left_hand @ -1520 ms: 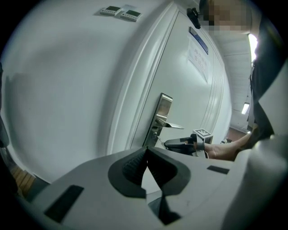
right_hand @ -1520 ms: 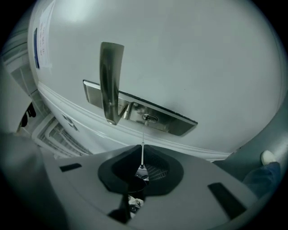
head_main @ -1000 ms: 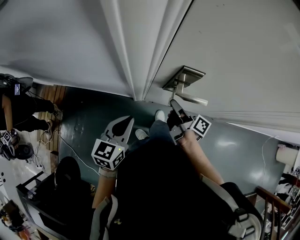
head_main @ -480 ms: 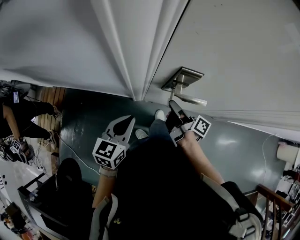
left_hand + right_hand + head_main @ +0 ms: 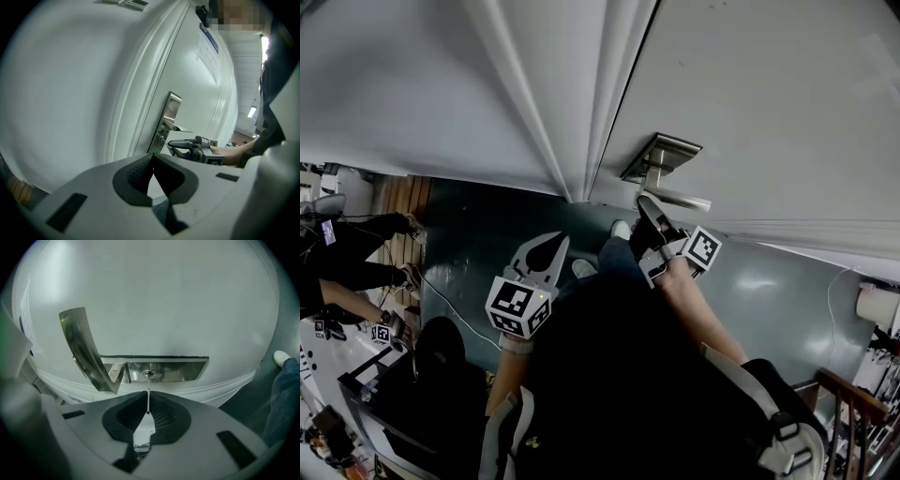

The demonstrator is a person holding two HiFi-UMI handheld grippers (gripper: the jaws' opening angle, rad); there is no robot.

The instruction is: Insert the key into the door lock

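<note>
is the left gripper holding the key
No, the key is pinched in the right gripper, while the left gripper is shut on nothing.

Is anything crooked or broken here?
Nothing looks broken or crooked. The thin silver key sits straight in the right gripper, pointing at the keyhole in the shiny metal lock plate.

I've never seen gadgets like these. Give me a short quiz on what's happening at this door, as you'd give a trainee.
1. True or false: the left gripper holds the key.
2. The key's tip points at: A the keyhole; B the lever handle; C the floor.
3. Fill in: the key is pinched in the shut jaws of the ____ gripper.
Key: 1 false; 2 A; 3 right, meaning the right gripper.
</note>
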